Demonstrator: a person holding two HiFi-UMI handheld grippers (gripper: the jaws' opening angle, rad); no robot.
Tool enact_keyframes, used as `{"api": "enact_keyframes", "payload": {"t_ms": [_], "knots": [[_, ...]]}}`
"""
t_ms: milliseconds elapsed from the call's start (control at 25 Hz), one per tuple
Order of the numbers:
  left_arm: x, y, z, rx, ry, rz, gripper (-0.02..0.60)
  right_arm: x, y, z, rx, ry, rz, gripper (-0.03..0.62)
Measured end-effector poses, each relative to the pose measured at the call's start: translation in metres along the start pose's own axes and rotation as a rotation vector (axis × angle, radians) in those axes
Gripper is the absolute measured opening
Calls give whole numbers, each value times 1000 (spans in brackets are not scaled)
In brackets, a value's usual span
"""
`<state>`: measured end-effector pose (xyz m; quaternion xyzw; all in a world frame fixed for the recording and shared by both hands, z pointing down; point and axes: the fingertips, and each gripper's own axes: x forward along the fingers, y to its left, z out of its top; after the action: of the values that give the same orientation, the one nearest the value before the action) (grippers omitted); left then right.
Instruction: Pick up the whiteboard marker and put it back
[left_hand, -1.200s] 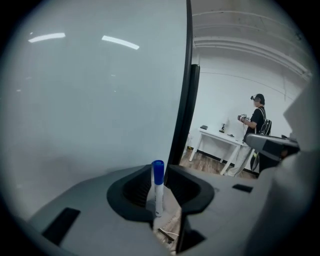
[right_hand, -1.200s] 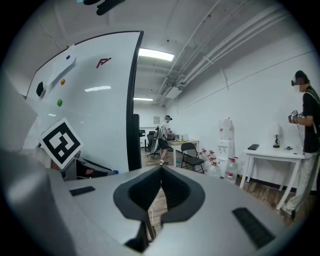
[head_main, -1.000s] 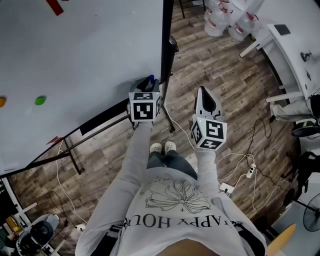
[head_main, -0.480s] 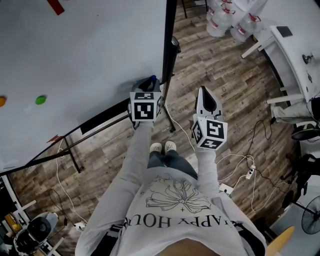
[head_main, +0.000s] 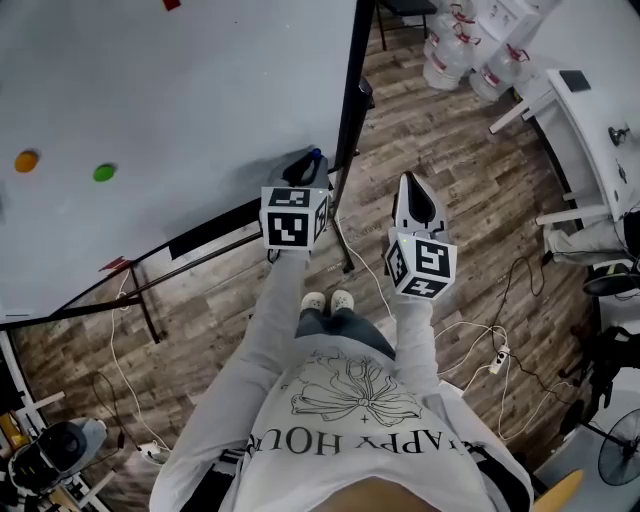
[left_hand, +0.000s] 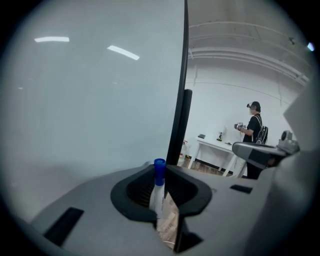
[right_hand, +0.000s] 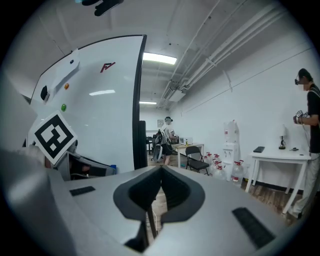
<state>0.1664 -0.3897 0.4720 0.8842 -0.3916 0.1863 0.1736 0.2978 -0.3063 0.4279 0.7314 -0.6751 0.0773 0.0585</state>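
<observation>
The whiteboard marker (left_hand: 158, 187), white with a blue cap, stands upright between the jaws of my left gripper (left_hand: 162, 172), which is shut on it. In the head view the blue cap (head_main: 316, 154) pokes out past the left gripper (head_main: 305, 166), close to the lower right corner of the whiteboard (head_main: 180, 110). The board's dark tray (head_main: 215, 232) runs below and left of that gripper. My right gripper (head_main: 414, 188) hangs over the wood floor to the right, shut with nothing in it. In the right gripper view its jaws meet at the right gripper's tip (right_hand: 160, 172).
The board's black stand post (head_main: 352, 90) rises just right of the left gripper. Orange (head_main: 26, 160) and green (head_main: 104, 172) magnets stick on the board. Water bottles (head_main: 470, 50) and a white table (head_main: 585, 110) stand at the right; cables (head_main: 500, 350) cross the floor. A person (left_hand: 255, 131) stands far off.
The head view has shifted, so the board and magnets sit further right in the picture. The left gripper with the marker edged slightly right; the right gripper hardly moved.
</observation>
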Motion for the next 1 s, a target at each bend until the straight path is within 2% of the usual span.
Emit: {"api": "enact_keyframes", "payload": {"t_ms": [280, 560, 1000], "knots": [[-43, 0, 33, 4, -117, 28, 61, -6, 21, 16, -15, -37, 58, 3], [-92, 16, 54, 15, -199, 104, 61, -7, 55, 29, -30, -62, 140, 3], [-150, 70, 47, 27, -214, 274, 61, 4, 119, 38, -46, -74, 280, 3]]}}
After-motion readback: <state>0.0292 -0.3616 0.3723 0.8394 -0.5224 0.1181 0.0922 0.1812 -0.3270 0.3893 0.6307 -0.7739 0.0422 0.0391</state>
